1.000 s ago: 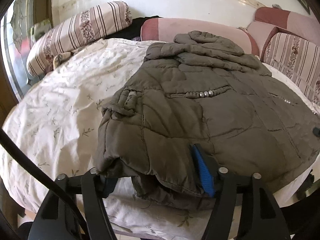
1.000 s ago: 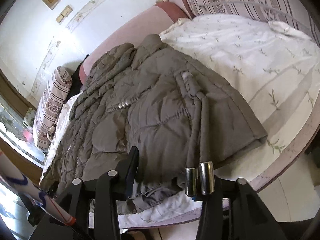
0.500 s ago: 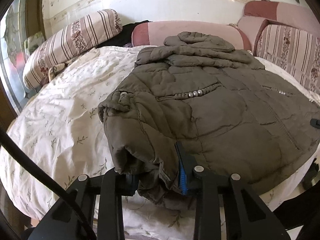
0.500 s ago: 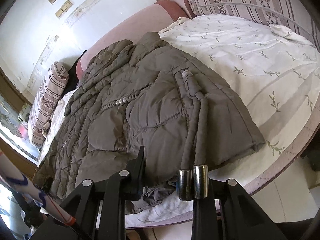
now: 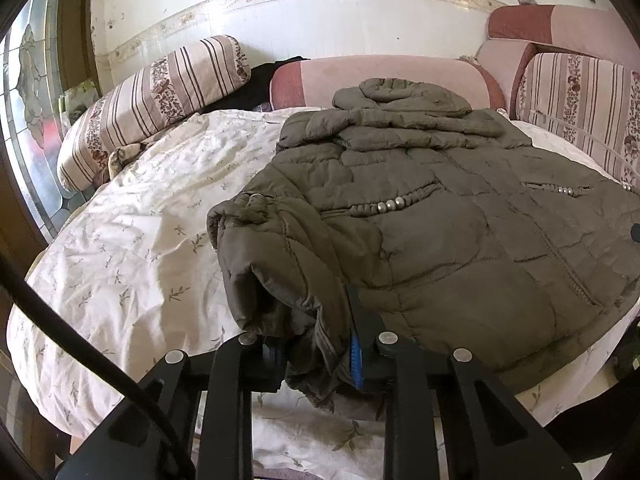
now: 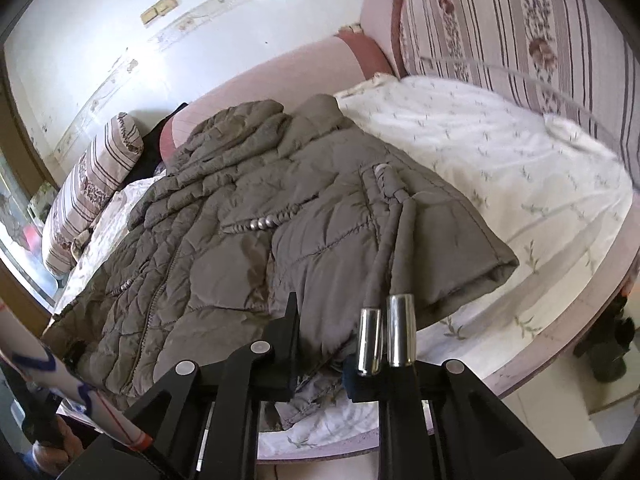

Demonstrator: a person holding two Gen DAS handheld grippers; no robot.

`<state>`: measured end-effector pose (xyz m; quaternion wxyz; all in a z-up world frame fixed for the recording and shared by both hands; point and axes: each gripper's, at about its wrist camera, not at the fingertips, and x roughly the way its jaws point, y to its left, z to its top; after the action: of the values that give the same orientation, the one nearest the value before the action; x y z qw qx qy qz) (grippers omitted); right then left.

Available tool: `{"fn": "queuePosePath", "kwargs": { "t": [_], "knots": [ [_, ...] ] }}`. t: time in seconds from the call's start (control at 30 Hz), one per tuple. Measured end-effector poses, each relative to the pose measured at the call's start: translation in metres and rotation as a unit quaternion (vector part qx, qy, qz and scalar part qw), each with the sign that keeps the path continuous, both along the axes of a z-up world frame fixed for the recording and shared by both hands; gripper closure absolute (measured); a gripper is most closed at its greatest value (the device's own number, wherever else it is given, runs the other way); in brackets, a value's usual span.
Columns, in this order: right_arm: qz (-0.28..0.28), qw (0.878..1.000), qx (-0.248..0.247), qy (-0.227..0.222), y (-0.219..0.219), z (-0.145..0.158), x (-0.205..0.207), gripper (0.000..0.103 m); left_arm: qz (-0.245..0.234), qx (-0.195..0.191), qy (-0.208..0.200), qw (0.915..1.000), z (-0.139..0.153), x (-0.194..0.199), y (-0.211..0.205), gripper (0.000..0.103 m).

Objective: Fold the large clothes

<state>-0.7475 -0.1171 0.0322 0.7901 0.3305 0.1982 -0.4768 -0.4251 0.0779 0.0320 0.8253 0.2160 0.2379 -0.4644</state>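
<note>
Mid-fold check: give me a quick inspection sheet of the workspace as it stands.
Surface: bed sheet, white with a leaf print, wrinkled.
Job's things: olive padded jacket spread flat, hood toward the headboard.
Clutter: striped pillow; black cloth behind it.
Grippers: left gripper and right gripper have just been closing, each pinching the jacket's near hem.
Cables: black cable crossing the left view.
Surroundings: pink headboard, white wall.

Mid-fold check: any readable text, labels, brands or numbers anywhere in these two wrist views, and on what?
None readable.
Jacket: no tag, label or brand showing.
White tube at the lower left of the right wrist view: blue and red marks, no legible letters.
Wall plates: blank as far as can be seen.
Bedsheet: leaf print only.
</note>
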Motion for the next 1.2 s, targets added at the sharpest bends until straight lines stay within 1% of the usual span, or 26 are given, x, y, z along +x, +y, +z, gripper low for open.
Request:
{"fn": "queuePosePath", "kwargs": {
  "t": [0.23, 0.4, 0.5, 0.6, 0.7, 0.83, 0.93, 1.07, 1.2],
  "knots": [
    [-0.002, 1.000, -0.012, -0.020, 0.006, 0.020, -0.006, 0.087, 0.001, -0.006, -0.014, 0.9999, 0.011, -0.006, 0.006, 0.081],
    [-0.005, 0.999, -0.012, -0.036, 0.005, 0.035, -0.009, 0.087, 0.004, -0.013, -0.027, 0.9995, 0.030, -0.009, 0.004, 0.081],
    [-0.005, 0.999, -0.013, -0.043, -0.001, 0.047, -0.010, 0.087, 0.016, -0.019, -0.014, 0.9996, 0.048, -0.005, -0.002, 0.081],
    [-0.006, 0.999, -0.015, -0.048, -0.005, 0.060, -0.008, 0.087, 0.018, -0.043, -0.003, 0.9989, 0.069, -0.003, -0.009, 0.081],
    [-0.002, 0.999, -0.023, -0.042, -0.008, 0.071, -0.002, 0.087, 0.015, -0.050, -0.003, 0.9986, 0.082, -0.002, -0.015, 0.081],
    [-0.002, 0.998, -0.027, -0.051, -0.013, 0.085, 0.004, 0.087, 0.018, -0.065, 0.023, 0.9975, 0.096, 0.010, -0.019, 0.081],
    [-0.002, 0.998, -0.032, -0.062, -0.017, 0.098, 0.006, 0.087, 0.021, -0.070, 0.021, 0.9971, 0.105, 0.015, -0.025, 0.081],
    [-0.001, 0.996, -0.034, -0.078, -0.024, 0.114, 0.009, 0.087, 0.023, -0.079, 0.030, 0.9961, 0.118, 0.022, -0.029, 0.081],
    [0.002, 0.995, -0.037, -0.088, -0.029, 0.127, 0.012, 0.087, 0.024, -0.082, 0.027, 0.9960, 0.130, 0.026, -0.035, 0.081]
  ]
}}
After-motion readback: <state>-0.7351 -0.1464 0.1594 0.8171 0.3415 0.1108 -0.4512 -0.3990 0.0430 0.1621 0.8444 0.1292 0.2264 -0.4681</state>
